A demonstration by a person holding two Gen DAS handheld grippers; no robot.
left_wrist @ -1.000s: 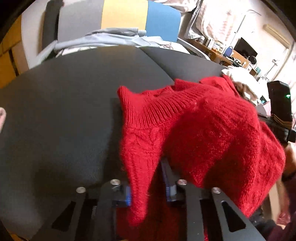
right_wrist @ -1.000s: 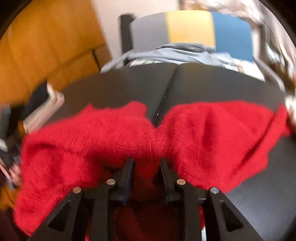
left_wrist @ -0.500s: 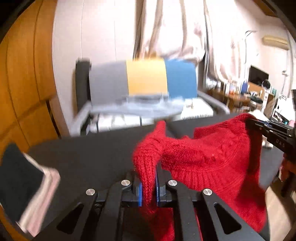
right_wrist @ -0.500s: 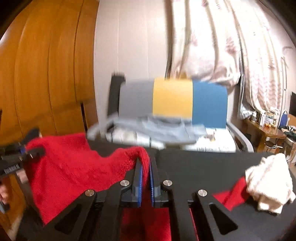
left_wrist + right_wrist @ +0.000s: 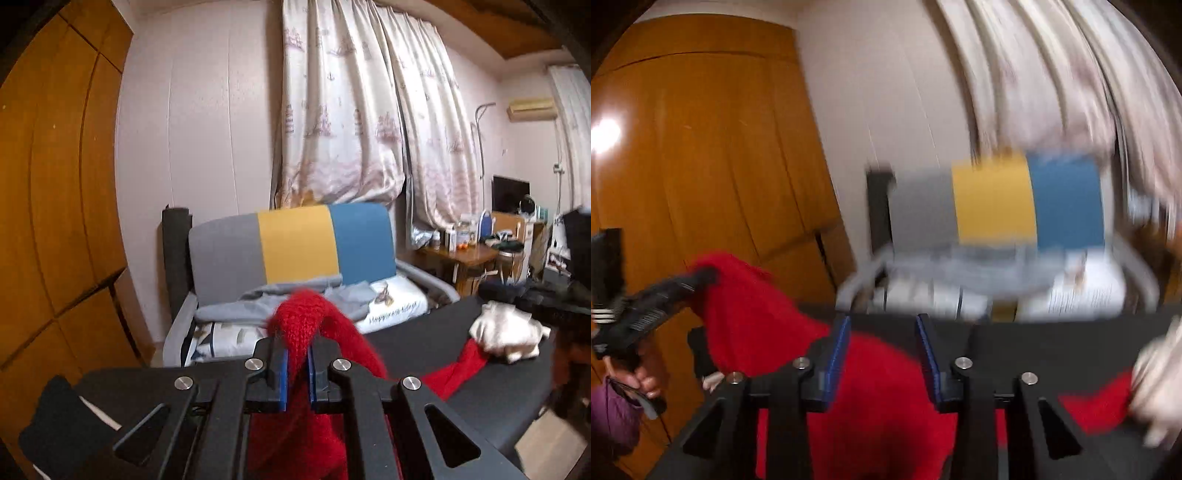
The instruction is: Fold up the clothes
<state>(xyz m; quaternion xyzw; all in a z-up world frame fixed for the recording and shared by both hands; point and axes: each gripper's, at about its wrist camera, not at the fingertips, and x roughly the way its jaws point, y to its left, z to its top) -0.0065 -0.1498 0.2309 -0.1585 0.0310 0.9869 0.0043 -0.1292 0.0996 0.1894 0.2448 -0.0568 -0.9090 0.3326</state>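
My left gripper (image 5: 296,363) pinches the red sweater (image 5: 301,325), lifted above the black counter (image 5: 424,339) (a cream garment (image 5: 508,332) lies on 1 sleeve). My right gripper (image 5: 882,354) jaws gape, sweater draped between.

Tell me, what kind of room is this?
Probably a lived-in room at home: a striped sofa piled with laundry, long patterned curtains, and a cluttered wooden desk. The red sweater hangs over a black table.
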